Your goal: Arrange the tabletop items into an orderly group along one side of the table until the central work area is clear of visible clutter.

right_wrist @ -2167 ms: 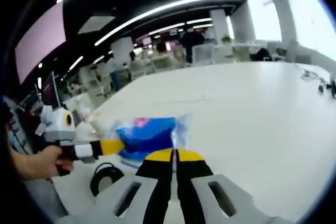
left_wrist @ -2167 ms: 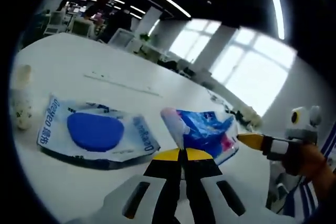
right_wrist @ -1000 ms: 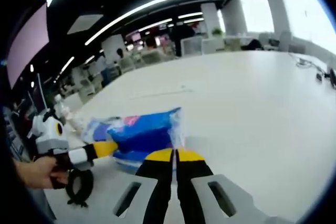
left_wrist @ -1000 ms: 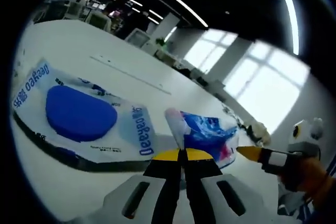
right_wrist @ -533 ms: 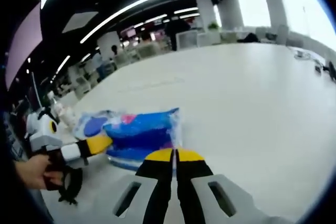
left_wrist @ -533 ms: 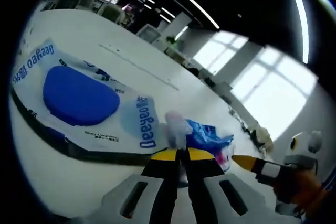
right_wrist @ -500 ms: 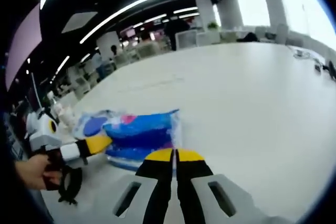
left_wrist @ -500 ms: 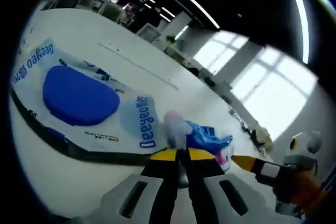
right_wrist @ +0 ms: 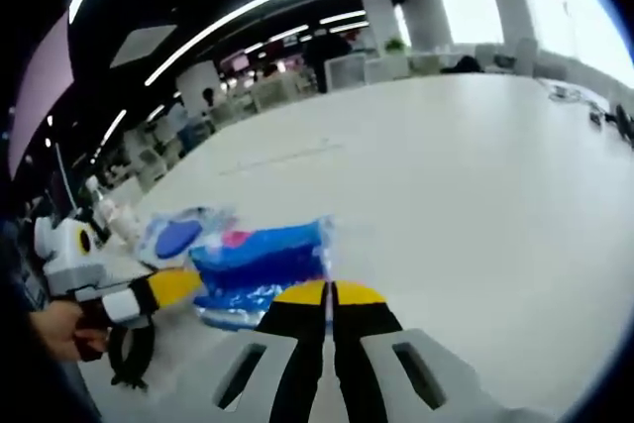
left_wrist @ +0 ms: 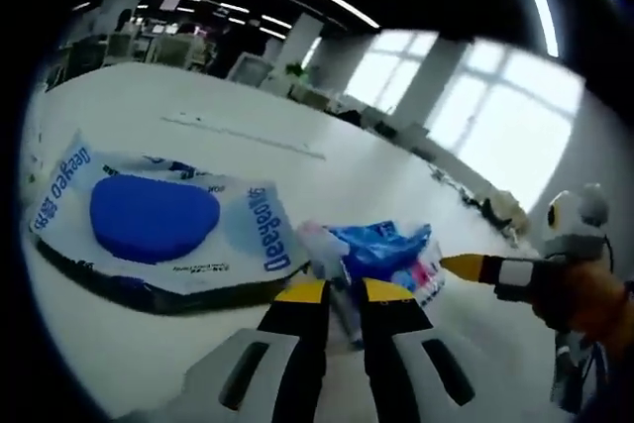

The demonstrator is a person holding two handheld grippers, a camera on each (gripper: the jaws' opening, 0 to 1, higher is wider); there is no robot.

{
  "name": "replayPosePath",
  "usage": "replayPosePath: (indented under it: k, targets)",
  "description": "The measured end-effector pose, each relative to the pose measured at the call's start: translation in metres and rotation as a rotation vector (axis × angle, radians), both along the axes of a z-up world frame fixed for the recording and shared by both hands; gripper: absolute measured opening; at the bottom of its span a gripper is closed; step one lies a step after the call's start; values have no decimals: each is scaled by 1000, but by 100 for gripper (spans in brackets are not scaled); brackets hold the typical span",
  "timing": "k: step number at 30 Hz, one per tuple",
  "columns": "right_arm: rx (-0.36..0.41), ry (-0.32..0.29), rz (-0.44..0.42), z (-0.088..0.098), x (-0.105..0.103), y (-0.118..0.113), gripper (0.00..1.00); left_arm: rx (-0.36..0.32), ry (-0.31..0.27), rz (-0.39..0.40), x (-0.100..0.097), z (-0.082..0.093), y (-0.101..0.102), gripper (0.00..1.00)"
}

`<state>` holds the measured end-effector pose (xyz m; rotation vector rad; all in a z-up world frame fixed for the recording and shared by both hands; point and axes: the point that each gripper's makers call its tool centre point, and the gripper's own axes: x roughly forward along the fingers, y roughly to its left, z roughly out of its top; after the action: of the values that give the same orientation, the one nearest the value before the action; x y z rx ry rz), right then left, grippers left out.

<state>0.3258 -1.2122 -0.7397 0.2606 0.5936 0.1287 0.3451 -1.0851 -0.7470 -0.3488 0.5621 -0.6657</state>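
Note:
A small blue and pink plastic packet (left_wrist: pixel 386 250) lies on the white table (left_wrist: pixel 228 146), right beside a large white wipes pack with a blue oval lid (left_wrist: pixel 149 220). My left gripper (left_wrist: pixel 343 294) stands open, its jaws a little apart with the packet's clear near corner between them. From the right, my right gripper (left_wrist: pixel 458 264) meets the packet's far end. In the right gripper view the packet (right_wrist: pixel 258 260) reaches the tips of my right gripper (right_wrist: pixel 329 289), which is shut on its edge. The left gripper (right_wrist: pixel 188 282) sits at the packet's other end, with the wipes pack (right_wrist: pixel 178 235) behind it.
A black coiled cable (right_wrist: pixel 129 354) lies near the table edge by the hand that holds the left gripper. Small white bottles (right_wrist: pixel 109 215) stand behind the wipes pack. Wide bare table (right_wrist: pixel 446 165) stretches to the right. Desks and people fill the far room.
The left jaws, shut on the packet's corner before, have parted. The packet has come down beside the wipes pack. The right jaws stay shut on its other edge.

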Motion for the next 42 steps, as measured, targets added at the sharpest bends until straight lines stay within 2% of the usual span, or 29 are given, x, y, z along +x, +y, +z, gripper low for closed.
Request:
replayPosePath:
  k: [2, 3, 6, 10, 13, 17, 23, 24, 27, 31, 35, 42]
  targets:
    - [2, -1, 2, 1, -1, 1, 0, -20, 23, -8, -1, 0, -2, 6]
    - [5, -4, 3, 3, -1, 1, 0, -17, 15, -9, 0, 2, -2, 3]
    - [12, -18, 5, 10, -3, 2, 0, -53, 35, 16, 3, 7, -1, 1]
    - [23, -50, -3, 20, 0, -1, 0, -113, 4, 41, 13, 24, -2, 1]
    - [42, -66, -11, 24, 5, -4, 0, -131, -4, 60, 19, 28, -2, 1]
    - [39, -71, -3, 25, 13, -3, 0, -147, 3, 84, 25, 26, -3, 1]
    - [19, -57, 21, 19, 23, -3, 0, -178, 88, 176, 33, 13, -1, 1]
    - [15, -53, 23, 17, 24, -3, 0, -199, 105, 192, 34, 11, -2, 1]
    - [10, -42, 27, 11, 28, -7, 0, -228, 111, 233, 38, 10, -3, 1]
    - [8, -36, 27, 5, 30, -12, 0, -232, 117, 244, 39, 7, -6, 1]
    - [1, -21, 29, -2, 30, -15, 0, -250, 159, 253, 38, 4, -9, 2]
    - [8, -11, 21, -7, 31, -21, 0, -238, 155, 251, 38, 3, -12, 4]
